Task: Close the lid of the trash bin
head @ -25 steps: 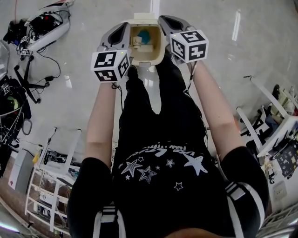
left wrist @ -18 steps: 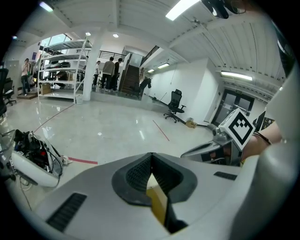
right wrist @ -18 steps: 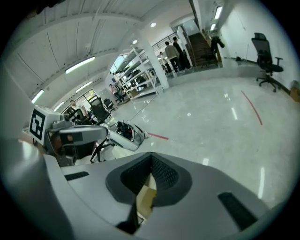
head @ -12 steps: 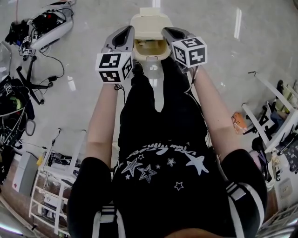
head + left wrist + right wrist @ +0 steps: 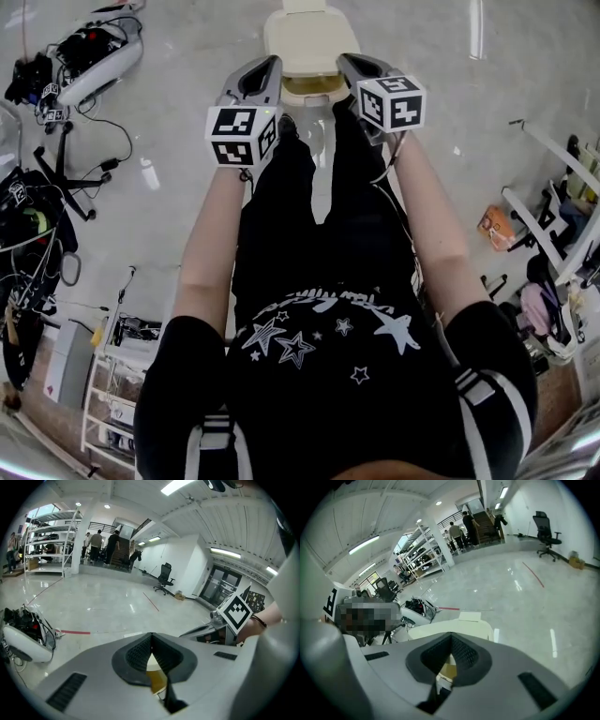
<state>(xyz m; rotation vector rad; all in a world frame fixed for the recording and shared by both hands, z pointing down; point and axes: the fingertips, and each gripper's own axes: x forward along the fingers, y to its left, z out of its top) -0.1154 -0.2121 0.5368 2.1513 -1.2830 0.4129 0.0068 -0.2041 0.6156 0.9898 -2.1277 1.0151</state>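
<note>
Two changes stand out against the earlier head views: the trash bin (image 5: 313, 91), on the floor (image 5: 169, 112) just ahead of and between both grippers, no longer shows its inside, and its cream lid (image 5: 309, 39) has swung down over the opening. A second ago the contents were plain to see. Half a second ago a broad amber gap was left, and now only a thin amber strip shows under the lid's near edge. The closing therefore looks nearly done, though the lid may not be fully seated.

The left gripper (image 5: 270, 66) and right gripper (image 5: 349, 62) flank the bin's near corners. Each has its jaws pressed together with nothing between them, and both sit slightly farther forward than before.
</note>
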